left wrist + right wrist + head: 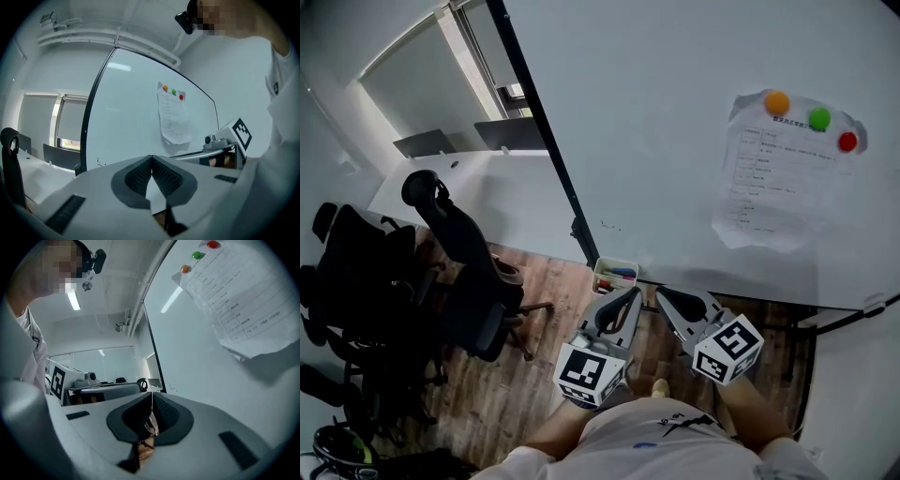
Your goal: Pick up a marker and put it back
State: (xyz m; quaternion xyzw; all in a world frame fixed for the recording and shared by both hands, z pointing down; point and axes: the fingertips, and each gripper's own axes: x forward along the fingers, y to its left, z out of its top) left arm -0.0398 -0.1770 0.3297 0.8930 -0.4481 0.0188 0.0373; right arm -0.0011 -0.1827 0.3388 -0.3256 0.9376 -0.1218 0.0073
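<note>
At the lower left corner of the whiteboard point(675, 141), a small open-topped holder point(601, 267) sits at the foot of the frame. It holds the markers point(622, 273): I can make out a blue one with something red beside it, but they are too small to count. On the near side of the holder I hold both tools level, pointing at the board. The left gripper point(631, 296) has its jaws pressed together with nothing between them, and its tip is just short of the holder. The right gripper point(662, 294), just to its right, is likewise closed tip to tip and empty. No marker is in hand yet.

I judge a marker to be light, stiff, smooth plastic that is apt to roll or slip. I would pinch it across the barrel near its middle, clear of the cap, and lift it straight out of the holder.

Farther right on the board, a paper sheet point(769, 187) is pinned by three round magnets point(819, 118), orange, green and red. An office chair point(473, 281) stands on the wood floor point(544, 375) to the left.
</note>
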